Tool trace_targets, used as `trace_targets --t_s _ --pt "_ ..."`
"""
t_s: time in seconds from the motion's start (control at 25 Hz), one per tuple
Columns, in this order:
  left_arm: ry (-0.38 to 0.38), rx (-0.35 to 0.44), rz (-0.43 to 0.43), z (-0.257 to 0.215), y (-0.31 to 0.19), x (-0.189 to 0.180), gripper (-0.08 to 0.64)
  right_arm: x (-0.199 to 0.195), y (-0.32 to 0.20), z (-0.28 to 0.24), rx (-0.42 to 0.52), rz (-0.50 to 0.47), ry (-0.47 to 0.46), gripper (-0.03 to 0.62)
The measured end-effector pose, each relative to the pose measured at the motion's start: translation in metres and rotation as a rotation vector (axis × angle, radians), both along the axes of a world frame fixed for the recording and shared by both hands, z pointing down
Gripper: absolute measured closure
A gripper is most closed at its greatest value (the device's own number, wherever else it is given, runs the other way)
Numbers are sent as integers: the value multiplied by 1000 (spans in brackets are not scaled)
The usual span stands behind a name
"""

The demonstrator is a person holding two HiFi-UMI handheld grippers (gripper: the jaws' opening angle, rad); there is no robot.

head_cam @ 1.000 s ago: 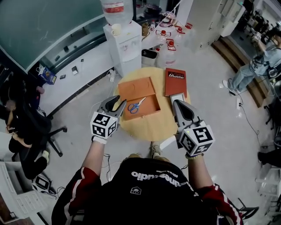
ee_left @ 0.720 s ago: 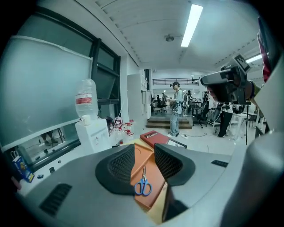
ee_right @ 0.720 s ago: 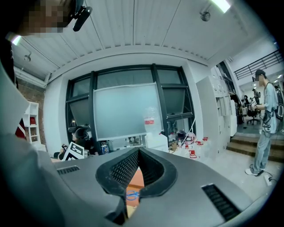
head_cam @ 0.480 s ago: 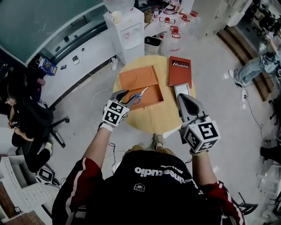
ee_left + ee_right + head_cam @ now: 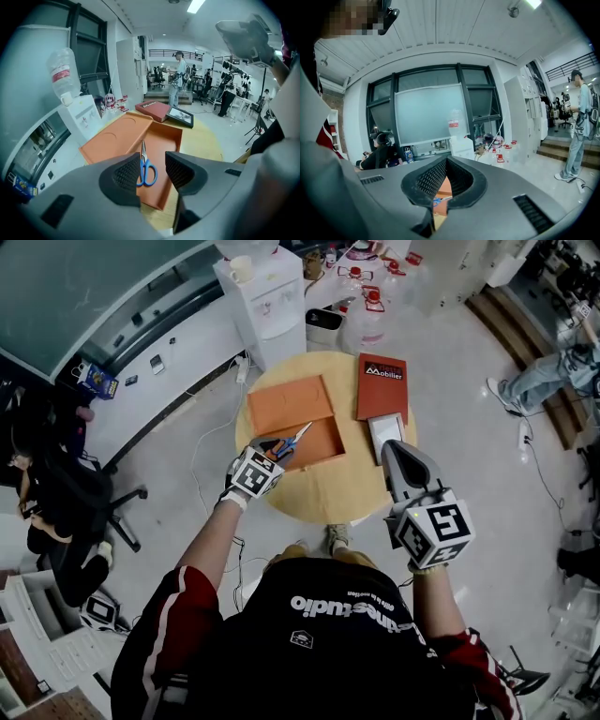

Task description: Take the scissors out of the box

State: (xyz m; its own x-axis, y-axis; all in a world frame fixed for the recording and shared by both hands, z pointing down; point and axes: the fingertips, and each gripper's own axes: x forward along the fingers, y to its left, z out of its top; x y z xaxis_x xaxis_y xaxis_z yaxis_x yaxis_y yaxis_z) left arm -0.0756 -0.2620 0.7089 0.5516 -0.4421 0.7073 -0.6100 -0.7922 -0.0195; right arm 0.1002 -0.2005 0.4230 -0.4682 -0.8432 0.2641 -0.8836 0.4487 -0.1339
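1. While the left gripper (image 5: 269, 450) tilts down over the near left corner of the box (image 5: 322, 444), its jaws stand wide apart, having just been opening, and they grip nothing.
2. In the left gripper view, the blue handles of the scissors (image 5: 147, 171) show in the gap between the two pads, lying beyond them, and neither pad presses on them.
3. The scissors lie flat inside the orange box, close to its left wall, with the handles toward the table's near edge and the blades pointing toward its far edge.
4. The box sits open on the left half of the round table (image 5: 323, 502), its lid (image 5: 286, 404) folded out flat toward the table's far left edge.
5. The right gripper (image 5: 388, 448) is held over the table's right edge with its jaws closed together and empty. The right gripper view shows only a narrow slit between the pads.
6. A red book (image 5: 380, 385) lies at the table's far right edge, with a framed picture (image 5: 385, 430) just beside its near end.
7. A water dispenser (image 5: 262, 296) stands on the floor beyond the table's far edge.
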Motion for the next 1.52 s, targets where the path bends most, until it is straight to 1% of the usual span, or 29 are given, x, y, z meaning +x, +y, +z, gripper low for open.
trace_targets --t_s 0.32,0.48,0.68,0.96,1.04,1.2,1.32,1.52 --pt "-98 -97 -4 38 -12 2 380 2 -15 9 -31 -16 -26 565" --pt "-163 -144 -13 61 -15 -3 380 10 -26 13 -37 -25 5 565" --pt "-230 -160 17 82 -22 3 380 19 -37 15 -41 -33 9 565" --pt "-308 -196 46 102 -26 7 380 18 -40 22 -49 -73 -2 565" --pt "-338 -209 58 107 -25 7 380 18 -42 23 -53 -75 -12 565" --pt "-415 -223 82 117 -26 6 380 24 -46 23 -55 -86 -3 565" --pt "-462 -262 89 124 -28 6 380 28 -49 24 -54 -88 -5 565" --pt "-509 -342 98 131 -26 4 382 29 -52 26 -61 -94 -7 565"
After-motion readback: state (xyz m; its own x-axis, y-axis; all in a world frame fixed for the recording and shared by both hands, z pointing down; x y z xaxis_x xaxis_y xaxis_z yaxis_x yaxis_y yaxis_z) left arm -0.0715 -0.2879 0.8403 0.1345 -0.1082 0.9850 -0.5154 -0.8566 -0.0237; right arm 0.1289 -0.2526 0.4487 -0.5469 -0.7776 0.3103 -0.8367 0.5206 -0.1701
